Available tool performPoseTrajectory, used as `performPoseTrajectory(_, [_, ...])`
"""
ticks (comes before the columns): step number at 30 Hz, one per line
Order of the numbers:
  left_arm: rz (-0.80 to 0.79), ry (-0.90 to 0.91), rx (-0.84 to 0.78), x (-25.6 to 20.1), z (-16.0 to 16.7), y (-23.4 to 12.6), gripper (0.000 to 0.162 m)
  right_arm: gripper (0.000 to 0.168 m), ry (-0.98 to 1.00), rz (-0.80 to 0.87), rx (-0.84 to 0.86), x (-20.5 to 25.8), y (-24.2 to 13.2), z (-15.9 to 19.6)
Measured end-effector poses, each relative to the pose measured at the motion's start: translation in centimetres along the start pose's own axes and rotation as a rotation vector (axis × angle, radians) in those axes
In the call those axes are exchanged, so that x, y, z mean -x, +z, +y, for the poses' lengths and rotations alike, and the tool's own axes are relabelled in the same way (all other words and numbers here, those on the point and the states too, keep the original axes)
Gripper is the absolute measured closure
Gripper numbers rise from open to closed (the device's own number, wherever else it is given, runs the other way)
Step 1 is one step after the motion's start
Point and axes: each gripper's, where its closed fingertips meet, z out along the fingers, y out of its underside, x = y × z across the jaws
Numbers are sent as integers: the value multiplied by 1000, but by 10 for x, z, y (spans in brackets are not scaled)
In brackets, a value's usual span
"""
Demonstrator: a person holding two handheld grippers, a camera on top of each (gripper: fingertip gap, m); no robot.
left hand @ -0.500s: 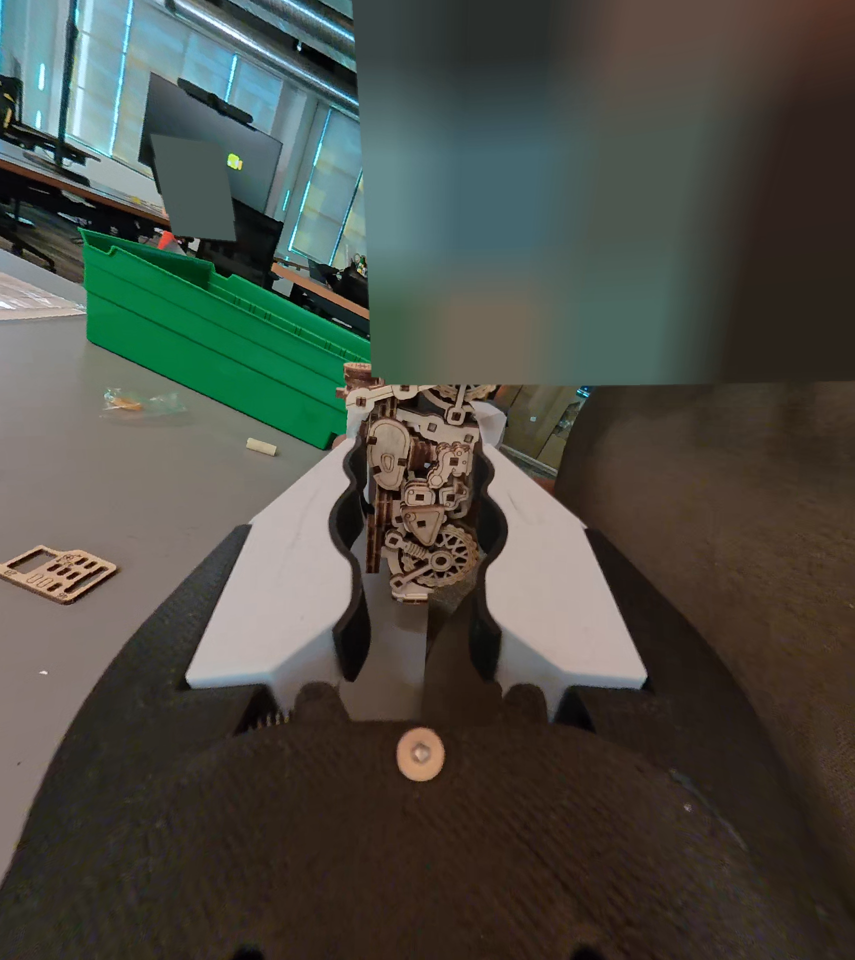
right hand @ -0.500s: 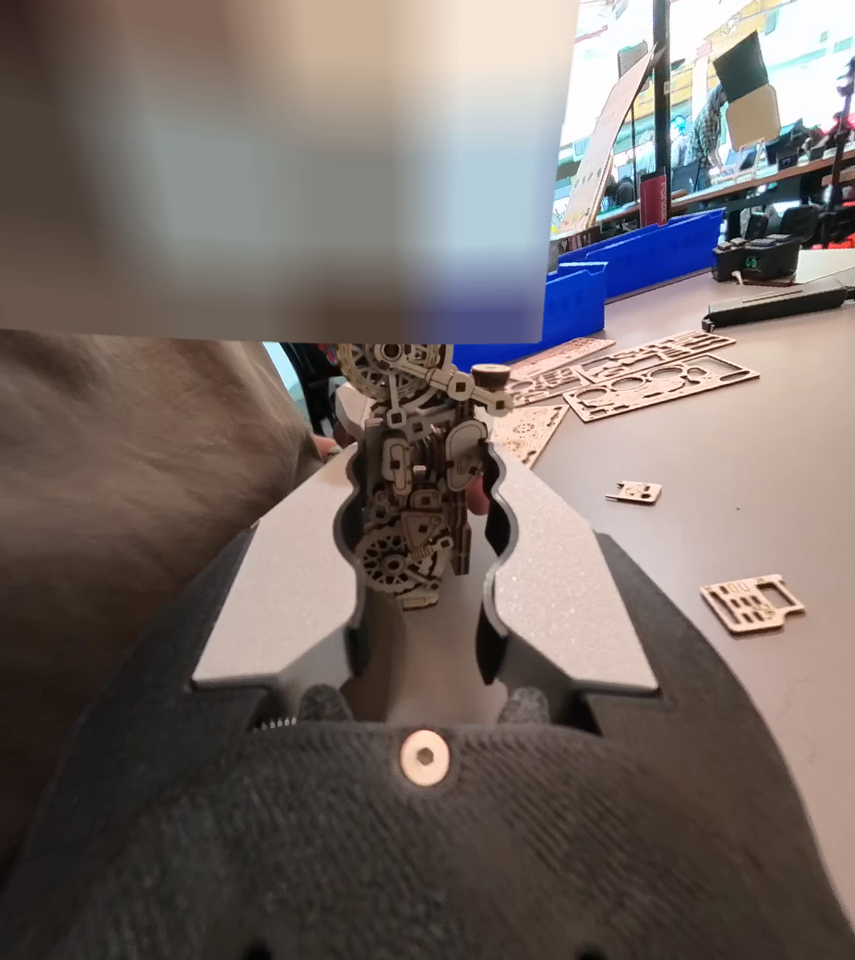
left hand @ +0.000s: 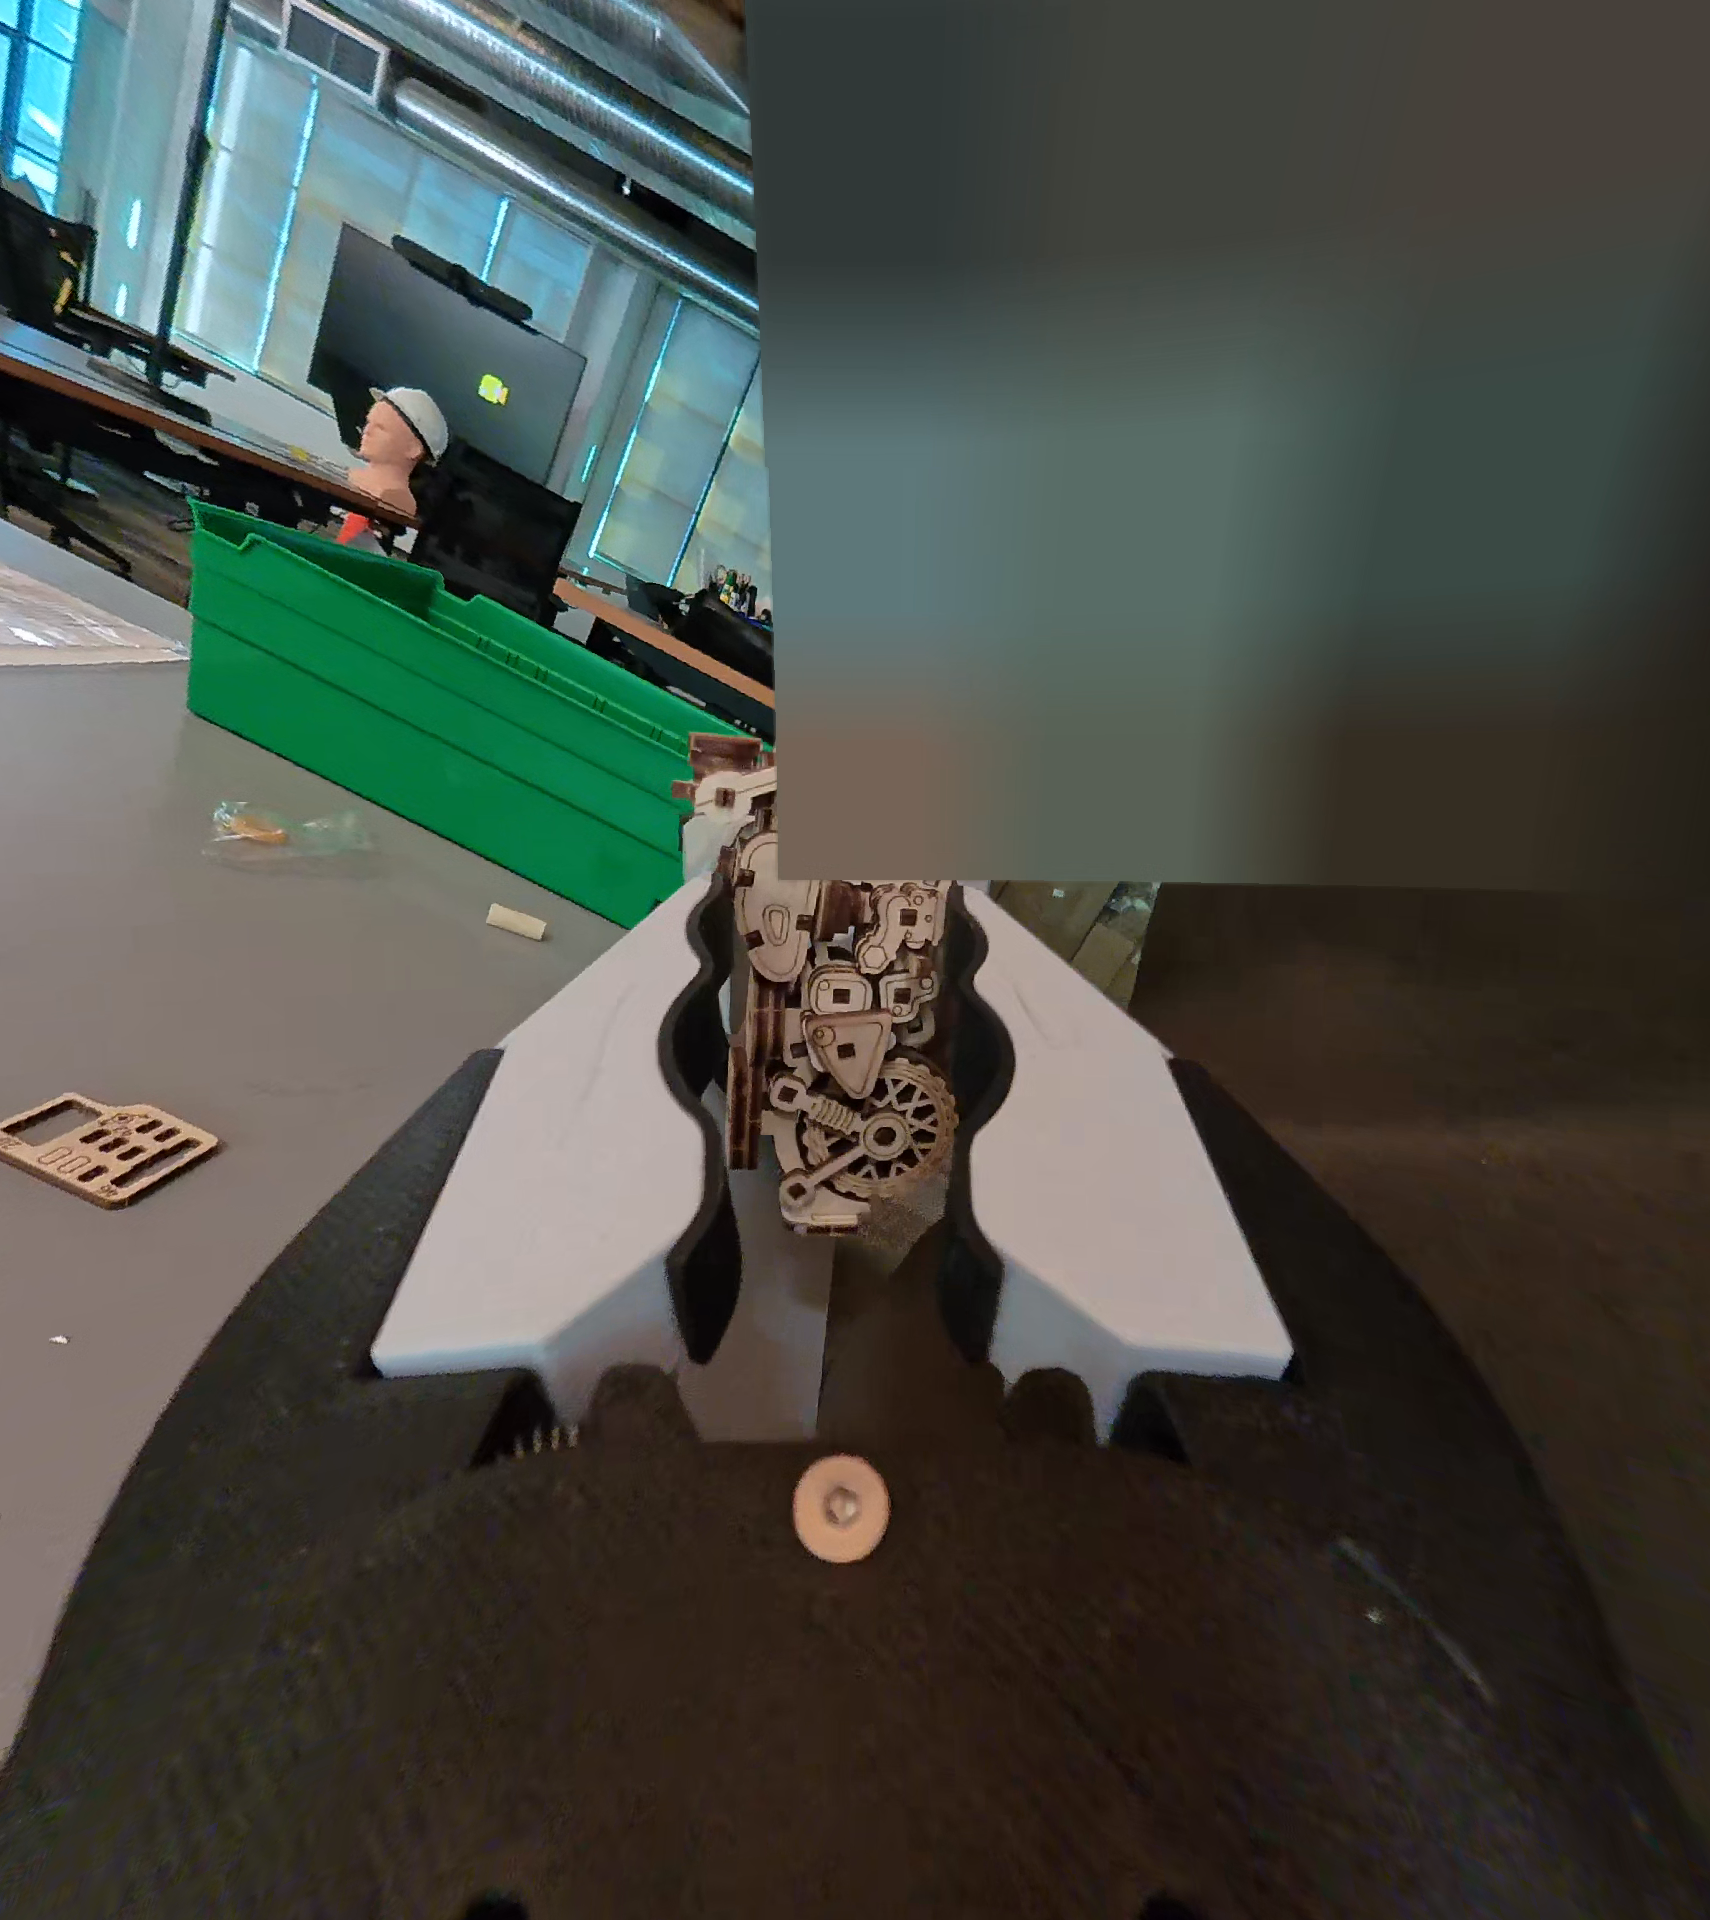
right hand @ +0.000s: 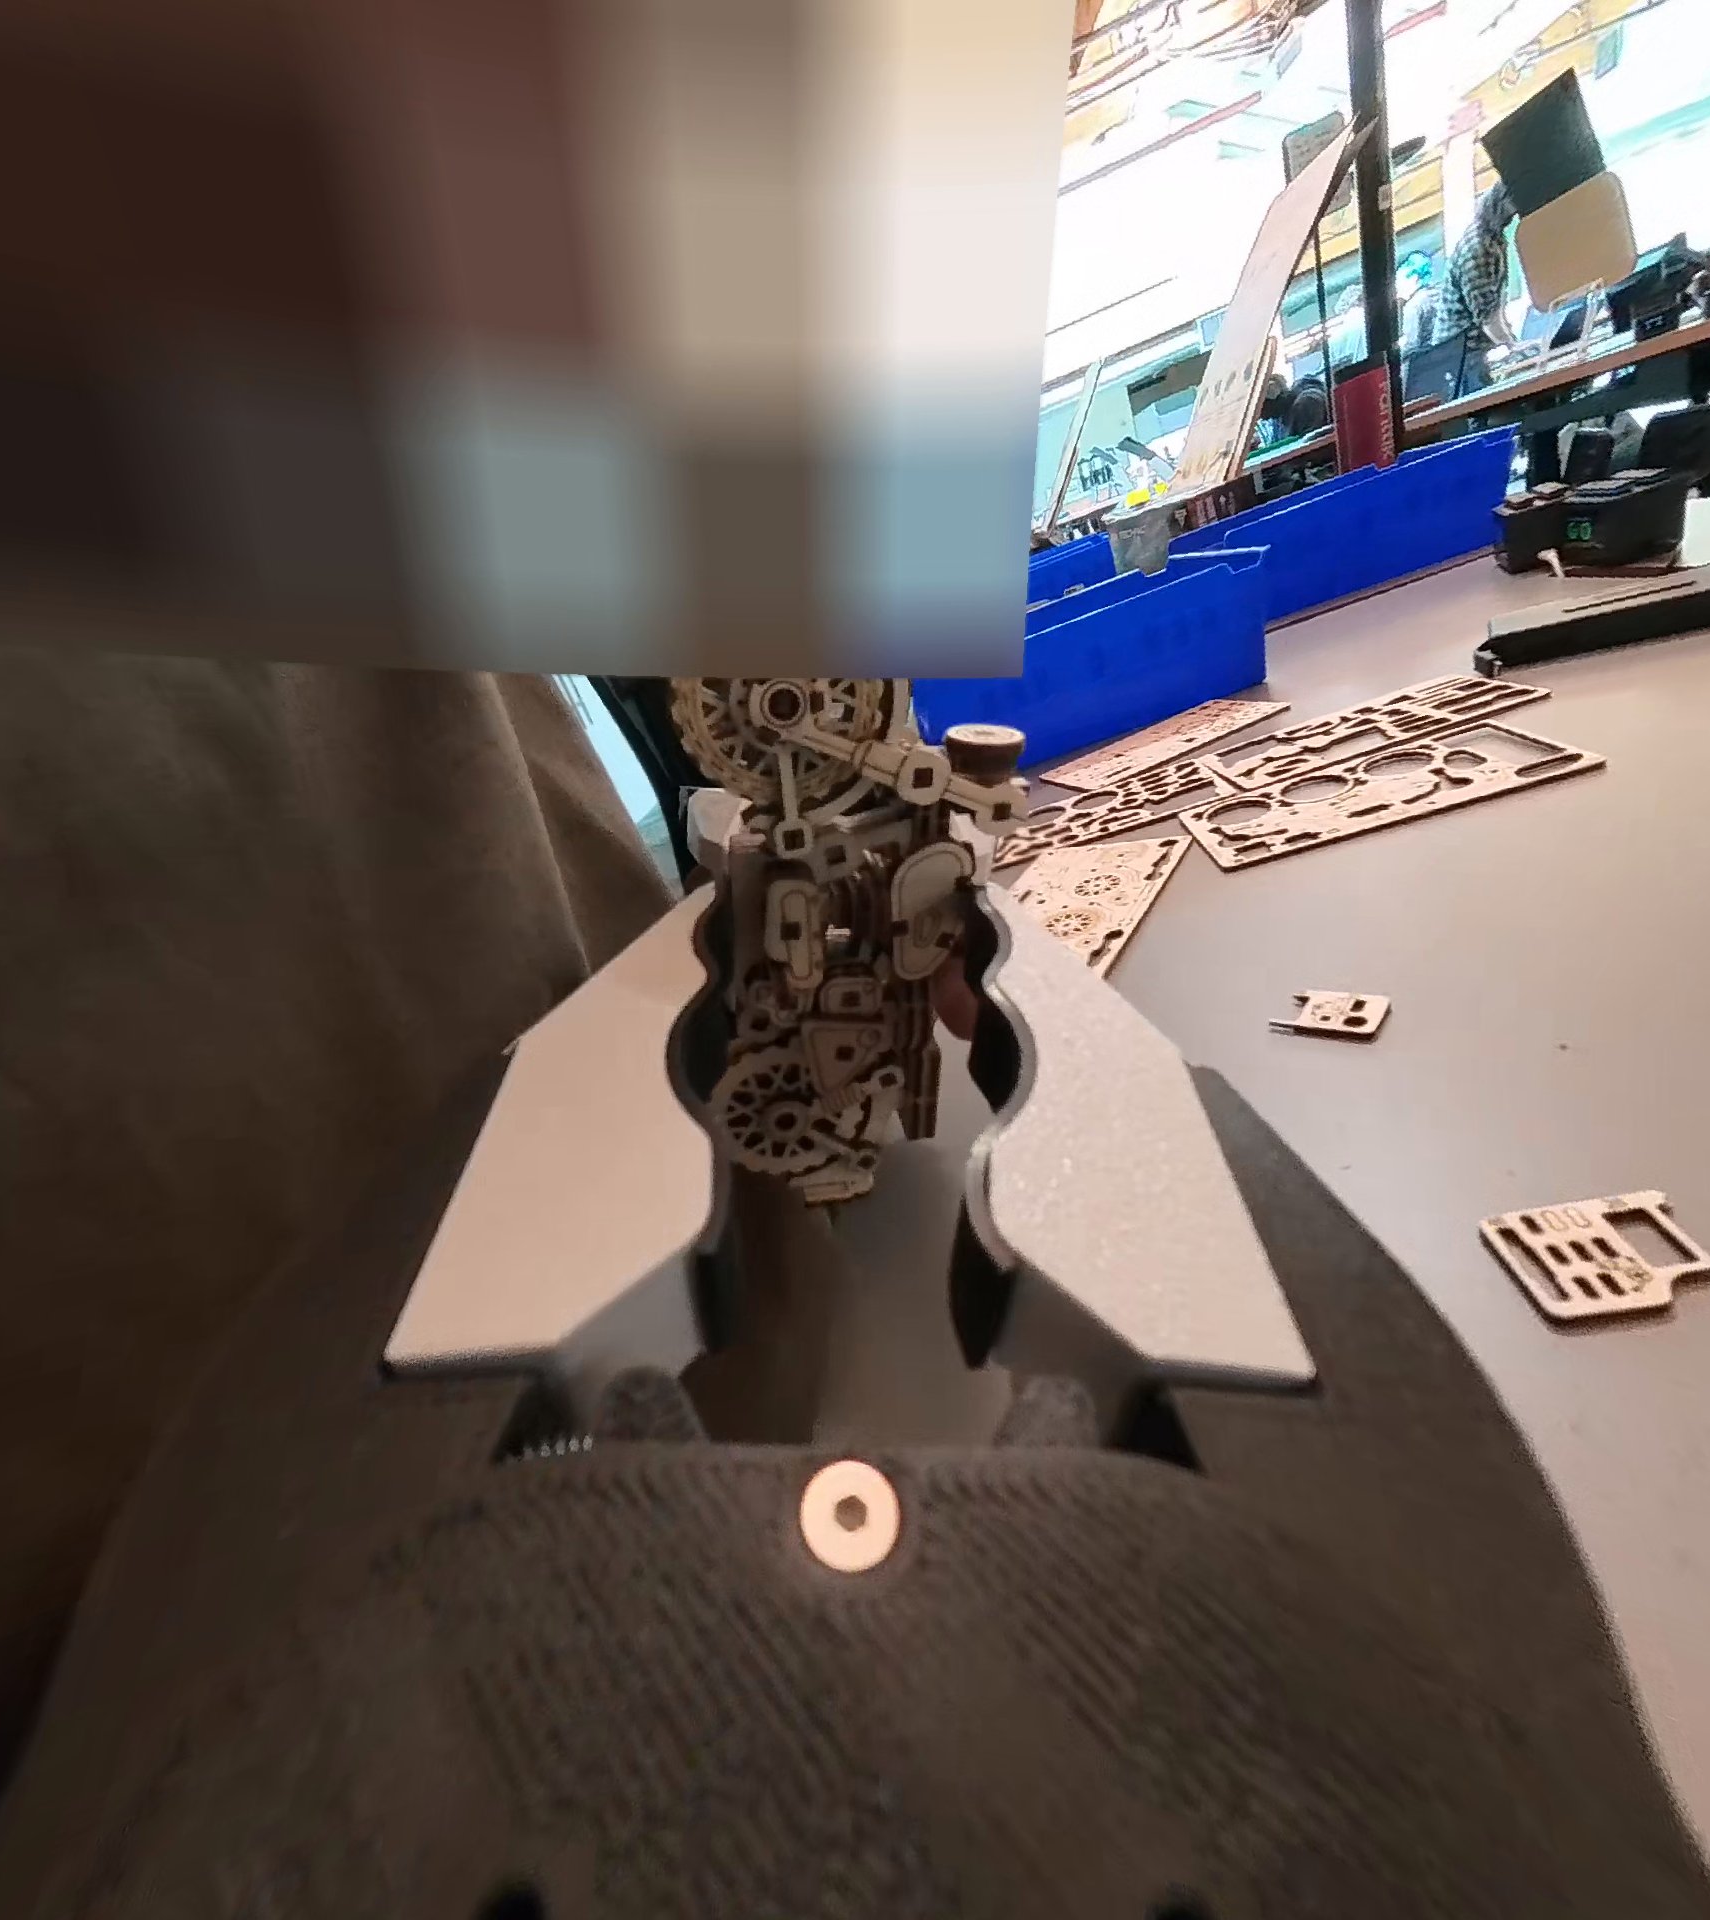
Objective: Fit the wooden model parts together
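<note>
Left gripper (left hand: 835, 1039): fingers close around the wooden model (left hand: 835, 1049), holding one side.
Right gripper (right hand: 840, 1039): fingers close around the same wooden model (right hand: 820, 1029) from the other side.
Model: up off the grey table (left hand: 207, 987), between both grippers.
Tip: squeeze softly and push straight, so thin gears don't snap.
Spare piece (right hand: 1599, 1257): flat on the table, near.

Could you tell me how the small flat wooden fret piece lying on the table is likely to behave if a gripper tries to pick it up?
The wooden fret piece lies flat on the grey table, so getting a finger under its edge looks awkward; it may slide first. It looks thin and full of cut-outs, so it is probably very light. The narrow bars between the holes could snap under a hard pinch.
</note>
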Motion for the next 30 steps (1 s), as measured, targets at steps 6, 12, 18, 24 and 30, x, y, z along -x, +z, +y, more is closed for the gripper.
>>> performPoseTrajectory(6, [6,-10,-8,1,0,0,124,125,-15,12,26,-1,1,0])
performPoseTrajectory(12, [3,-32,-17,4,0,0,123,125,-26,36,20,-3,-2,-2])
performPoseTrajectory(18, [-33,-38,-44,15,-7,-7,122,125,-12,77,-45,-12,-12,-12])
performPoseTrajectory(24, [-50,-52,-45,20,-6,-8,122,125,26,121,-83,-24,-18,-16])
performPoseTrajectory(30, [-164,-102,18,38,8,-4,122,125,-338,505,141,-60,-26,0])
